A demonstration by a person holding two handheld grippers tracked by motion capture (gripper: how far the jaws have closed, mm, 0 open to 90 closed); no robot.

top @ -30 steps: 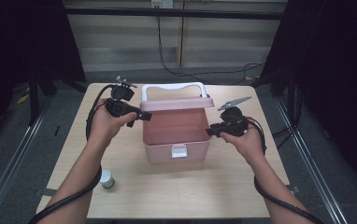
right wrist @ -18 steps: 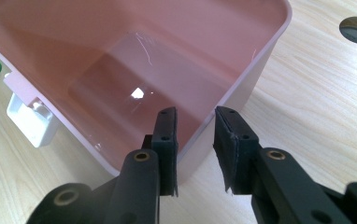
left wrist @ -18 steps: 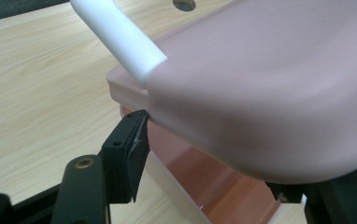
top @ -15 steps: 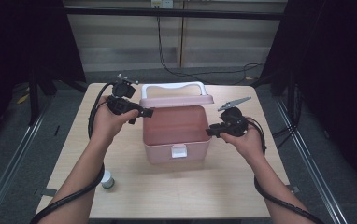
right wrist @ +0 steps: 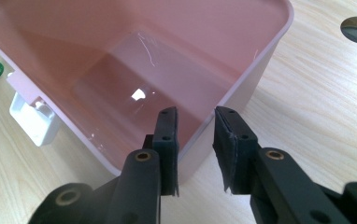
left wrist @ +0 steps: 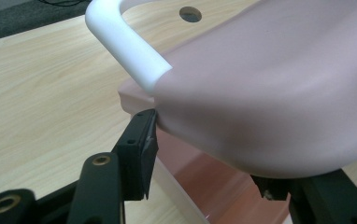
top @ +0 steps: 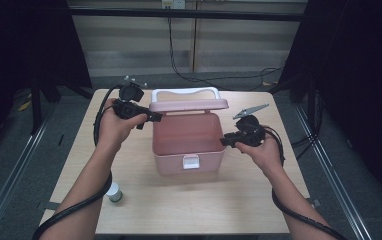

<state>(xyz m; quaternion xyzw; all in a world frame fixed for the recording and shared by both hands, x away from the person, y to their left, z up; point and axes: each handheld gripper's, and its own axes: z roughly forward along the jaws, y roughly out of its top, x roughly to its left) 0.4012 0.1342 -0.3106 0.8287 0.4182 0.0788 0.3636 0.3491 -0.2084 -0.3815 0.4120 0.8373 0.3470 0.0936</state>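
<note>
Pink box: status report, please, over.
Left claw just closing on raised lid, lid between jaws. Right claw astride box wall. Box bare inside. Small bottle near table edge, out of the way.

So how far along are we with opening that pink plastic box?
Mostly done: the white front latch is released and the pink lid with its white handle stands raised off the pink plastic box. In hand: the left gripper has just been closing, its jaws either side of the lid's corner, while the right gripper straddles the box wall. Left: tipping the lid fully back.
</note>
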